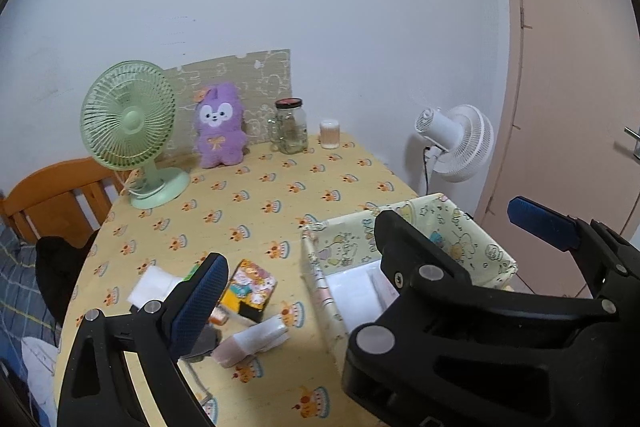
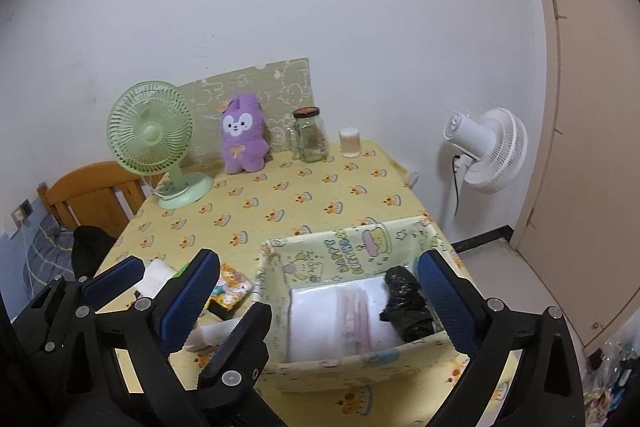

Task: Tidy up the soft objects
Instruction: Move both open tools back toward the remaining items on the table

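A yellow fabric storage box (image 2: 344, 259) stands at the table's near right; it holds a white packet (image 2: 332, 315) and a black crumpled bag (image 2: 404, 303). It also shows in the left wrist view (image 1: 348, 247). Left of it lies a pile of soft items: a colourful cartoon sponge (image 1: 250, 285), a white pad (image 1: 154, 283), a pink-and-white packet (image 1: 252, 341). My left gripper (image 1: 360, 259) is open and empty above the pile and box. My right gripper (image 2: 320, 303) is open and empty, its fingers straddling the box.
A green desk fan (image 1: 130, 131), a purple plush toy (image 1: 220, 125), a glass jar (image 1: 290, 127) and a small cotton-swab tub (image 1: 330, 134) stand along the far edge. A white floor fan (image 2: 488, 149) stands right of the table. A wooden chair (image 1: 56, 199) is at left.
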Action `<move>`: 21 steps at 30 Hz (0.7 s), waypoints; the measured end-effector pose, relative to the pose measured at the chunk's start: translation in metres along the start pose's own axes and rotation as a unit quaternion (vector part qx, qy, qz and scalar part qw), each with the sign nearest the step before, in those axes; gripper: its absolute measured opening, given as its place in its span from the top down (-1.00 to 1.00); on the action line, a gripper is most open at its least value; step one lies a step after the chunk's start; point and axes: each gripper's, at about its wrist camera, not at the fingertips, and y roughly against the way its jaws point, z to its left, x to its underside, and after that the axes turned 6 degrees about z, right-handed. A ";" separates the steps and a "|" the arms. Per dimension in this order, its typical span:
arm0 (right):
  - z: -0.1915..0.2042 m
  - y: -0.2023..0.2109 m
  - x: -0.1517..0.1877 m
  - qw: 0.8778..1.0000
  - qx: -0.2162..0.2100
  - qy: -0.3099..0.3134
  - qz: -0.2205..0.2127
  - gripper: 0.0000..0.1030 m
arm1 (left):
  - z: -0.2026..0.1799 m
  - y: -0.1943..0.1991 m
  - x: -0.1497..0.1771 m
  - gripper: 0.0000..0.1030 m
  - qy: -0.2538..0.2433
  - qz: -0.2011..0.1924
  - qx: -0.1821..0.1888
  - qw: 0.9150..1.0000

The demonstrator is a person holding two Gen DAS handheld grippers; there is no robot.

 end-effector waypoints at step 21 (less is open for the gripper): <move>0.058 -0.021 0.017 0.999 -0.033 0.014 -0.010 -0.97 | 0.056 -0.001 0.026 -0.91 0.021 0.008 -0.032 0.999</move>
